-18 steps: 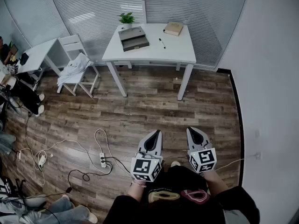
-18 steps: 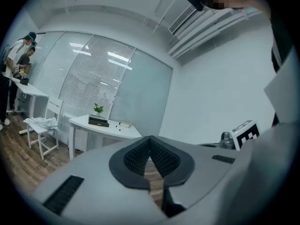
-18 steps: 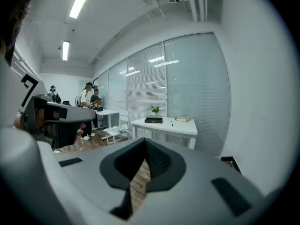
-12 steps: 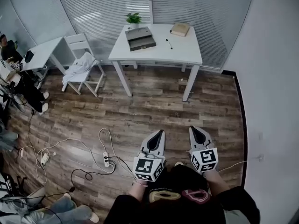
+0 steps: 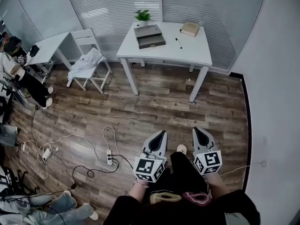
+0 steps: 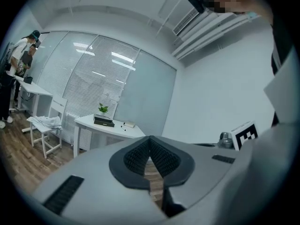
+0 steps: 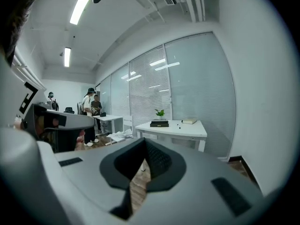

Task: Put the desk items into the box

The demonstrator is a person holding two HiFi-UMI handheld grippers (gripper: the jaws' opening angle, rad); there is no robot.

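Tabletop: white, is standing well ahead across the wood floor, carrying every task item.
Box: one, dark grey, is sitting at its left rear.
Tongs: left tongs and right tongs are pressing their jaws together, empty, well apart from the tabletop.
Book: one, is lying right rear; likely stiff, weighty; pinching its spine edge is looking best.
Pen: one, is lying between box and book; likely light, slippery; mid-barrel pinch.

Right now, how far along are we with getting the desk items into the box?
Nothing looks packed: the book and pen lie on the white desk outside the box. Nothing in hand: left gripper and right gripper are shut, empty, far from the desk. Left: approaching, packing both.
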